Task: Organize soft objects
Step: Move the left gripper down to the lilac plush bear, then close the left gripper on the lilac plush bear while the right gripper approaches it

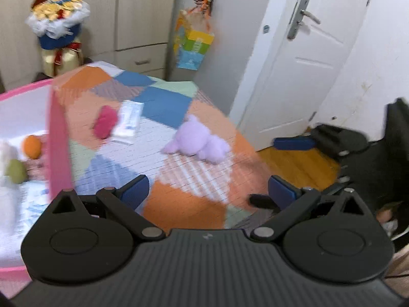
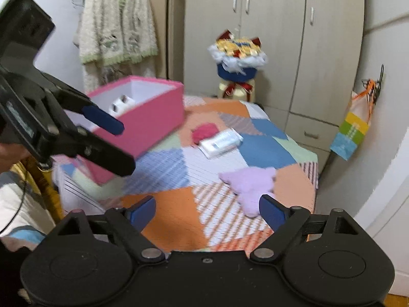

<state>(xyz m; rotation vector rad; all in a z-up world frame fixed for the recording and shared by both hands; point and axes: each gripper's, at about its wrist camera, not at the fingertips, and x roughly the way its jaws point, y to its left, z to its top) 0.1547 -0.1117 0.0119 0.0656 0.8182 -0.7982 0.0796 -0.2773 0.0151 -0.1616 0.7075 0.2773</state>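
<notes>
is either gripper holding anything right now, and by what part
Nothing is held. The left gripper and right gripper both stand open and empty above the bed; the purple plush lies loose on the quilt.

On patchwork bedspread (image 2: 179, 217): one lilac plush toy (image 1: 196, 140), one magenta plush (image 1: 104, 121), one white tissue pack (image 1: 129, 121), one pink box (image 2: 153, 117). Inside box: one orange ball (image 1: 32, 146), one green ball (image 1: 15, 171), one white plush (image 1: 6, 153).
</notes>
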